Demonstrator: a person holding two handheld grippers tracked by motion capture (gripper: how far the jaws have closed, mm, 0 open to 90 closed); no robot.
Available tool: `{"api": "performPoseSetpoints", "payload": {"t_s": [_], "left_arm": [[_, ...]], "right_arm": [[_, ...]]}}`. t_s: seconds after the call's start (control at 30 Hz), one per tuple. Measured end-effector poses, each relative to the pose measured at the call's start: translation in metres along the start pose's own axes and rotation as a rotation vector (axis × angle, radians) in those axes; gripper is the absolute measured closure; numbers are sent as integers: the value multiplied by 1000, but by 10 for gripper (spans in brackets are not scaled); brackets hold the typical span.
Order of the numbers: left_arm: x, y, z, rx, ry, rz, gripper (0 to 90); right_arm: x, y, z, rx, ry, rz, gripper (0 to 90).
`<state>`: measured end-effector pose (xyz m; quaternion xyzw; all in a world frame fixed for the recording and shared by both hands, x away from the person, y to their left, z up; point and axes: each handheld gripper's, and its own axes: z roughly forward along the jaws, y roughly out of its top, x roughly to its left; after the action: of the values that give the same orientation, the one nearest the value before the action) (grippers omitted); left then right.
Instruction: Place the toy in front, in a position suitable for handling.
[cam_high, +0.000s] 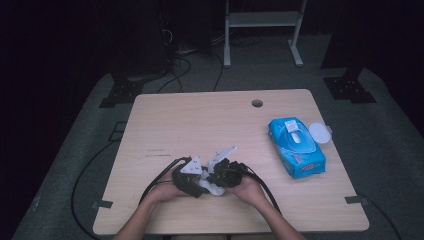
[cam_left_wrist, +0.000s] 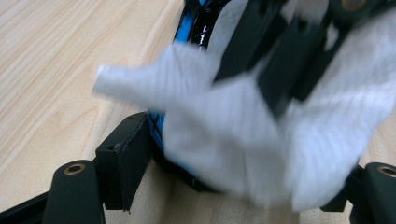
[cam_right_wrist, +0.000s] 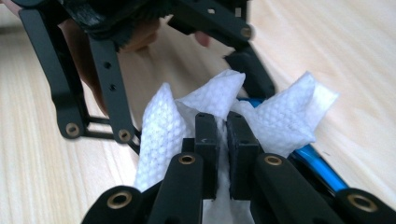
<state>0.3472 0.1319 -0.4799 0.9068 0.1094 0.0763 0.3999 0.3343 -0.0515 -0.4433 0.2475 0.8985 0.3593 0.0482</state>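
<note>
Right gripper (cam_right_wrist: 223, 140) jaws clamped on white wipe (cam_right_wrist: 205, 105) at near edge of surface (cam_high: 200, 120). Left gripper (cam_high: 187, 176) jaws spread wide around it (handover or unfolding, likely). Next: close left, pull apart. Wipe pack (cam_high: 296, 146) far right.

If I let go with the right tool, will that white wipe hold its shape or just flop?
The wipe will probably flop: it is thin and already crumpled into loose folds around the right tool. It looks light, and its dimpled texture should resist slipping. The left tool stands open around it.
</note>
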Motion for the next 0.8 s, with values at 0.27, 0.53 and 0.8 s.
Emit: {"api": "performPoseSetpoints", "payload": {"t_s": [0.27, 0.53, 0.8], "left_arm": [[0, 0, 0, -1, -1, -2, 254], [0, 0, 0, -1, 1, 2, 254], [0, 0, 0, -1, 0, 3, 255]], "right_arm": [[-15, -22, -31, -37, -49, 25, 843], [-33, -49, -54, -40, -111, 66, 844], [-42, -50, -58, -81, -103, 128, 843]]}}
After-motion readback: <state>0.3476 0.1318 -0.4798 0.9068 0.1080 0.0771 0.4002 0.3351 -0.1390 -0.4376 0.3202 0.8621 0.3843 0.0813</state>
